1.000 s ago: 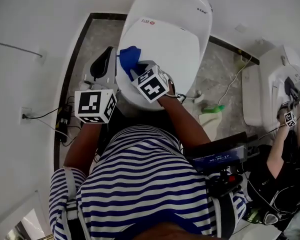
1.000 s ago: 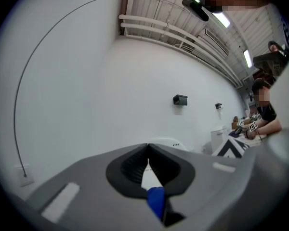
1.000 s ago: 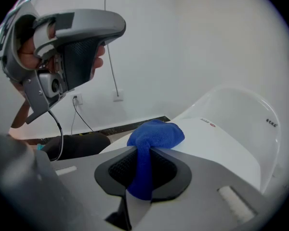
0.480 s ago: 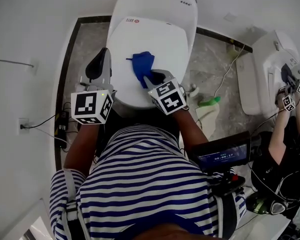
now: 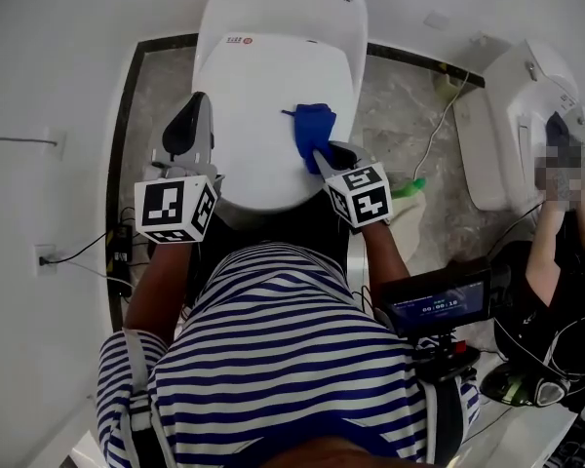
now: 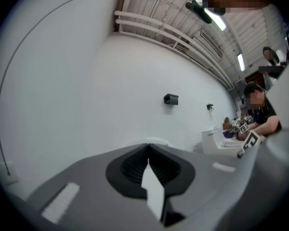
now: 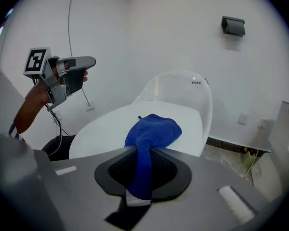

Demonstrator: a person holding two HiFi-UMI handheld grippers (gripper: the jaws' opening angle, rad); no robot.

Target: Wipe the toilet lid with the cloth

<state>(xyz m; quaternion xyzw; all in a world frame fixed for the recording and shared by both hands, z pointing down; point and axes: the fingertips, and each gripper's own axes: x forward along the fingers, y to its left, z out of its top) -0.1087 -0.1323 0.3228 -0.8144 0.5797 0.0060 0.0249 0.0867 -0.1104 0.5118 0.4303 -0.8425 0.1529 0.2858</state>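
The white toilet lid is down, below and ahead of me. A blue cloth lies bunched on its right half, and my right gripper is shut on the cloth's near end, pressing it to the lid. In the right gripper view the cloth runs up out of the shut jaws onto the lid. My left gripper hovers off the lid's left edge, shut and empty. In its own view the left gripper points at a bare wall.
A second toilet stands at the right with another person working at it. A green bottle and a cable lie on the marble floor between the toilets. A screen device hangs at my right hip.
My right gripper has dragged the blue cloth across the lid from its left side to its right side. The left gripper has stayed beside the lid's left edge.
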